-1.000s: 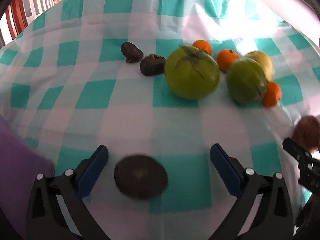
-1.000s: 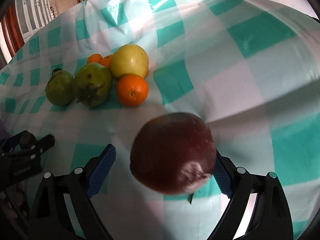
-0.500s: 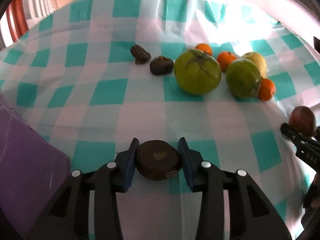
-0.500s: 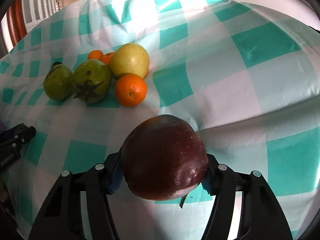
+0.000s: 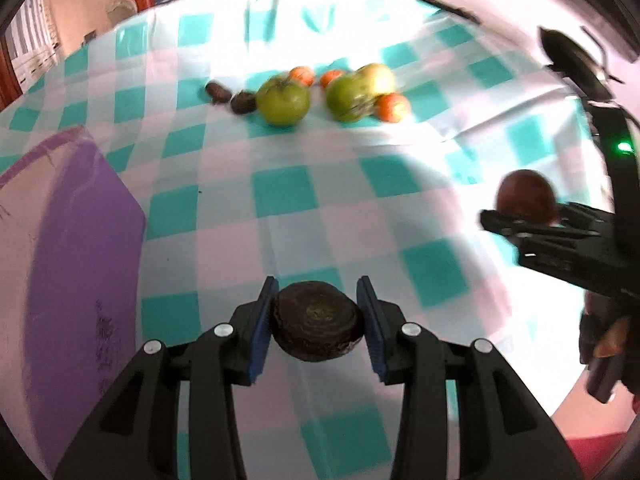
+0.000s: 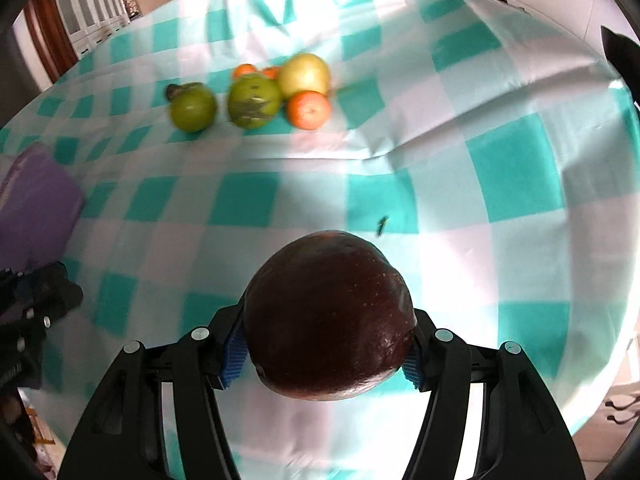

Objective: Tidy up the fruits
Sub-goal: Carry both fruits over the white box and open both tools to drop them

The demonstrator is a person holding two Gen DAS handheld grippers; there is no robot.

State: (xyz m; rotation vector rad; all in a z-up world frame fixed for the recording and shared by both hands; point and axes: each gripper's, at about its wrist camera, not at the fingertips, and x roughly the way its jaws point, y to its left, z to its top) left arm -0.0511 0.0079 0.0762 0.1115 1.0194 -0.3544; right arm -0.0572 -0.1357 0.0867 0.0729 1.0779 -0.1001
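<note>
You have a checked tablecloth (image 5: 280,184) carrying a far cluster of green fruits (image 5: 283,100), oranges (image 5: 393,107) and dark fruits (image 5: 242,102), with a purple box (image 5: 80,240) near left.

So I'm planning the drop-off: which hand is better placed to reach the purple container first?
Left, probably. The left gripper, clamped on the dark flat fruit, sits beside the purple container; the right gripper, holding the dark red fruit, is farther away.

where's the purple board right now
In the left wrist view the purple board lies at the left edge of the checked tablecloth, left of the left tool gripping a dark flat fruit.
</note>
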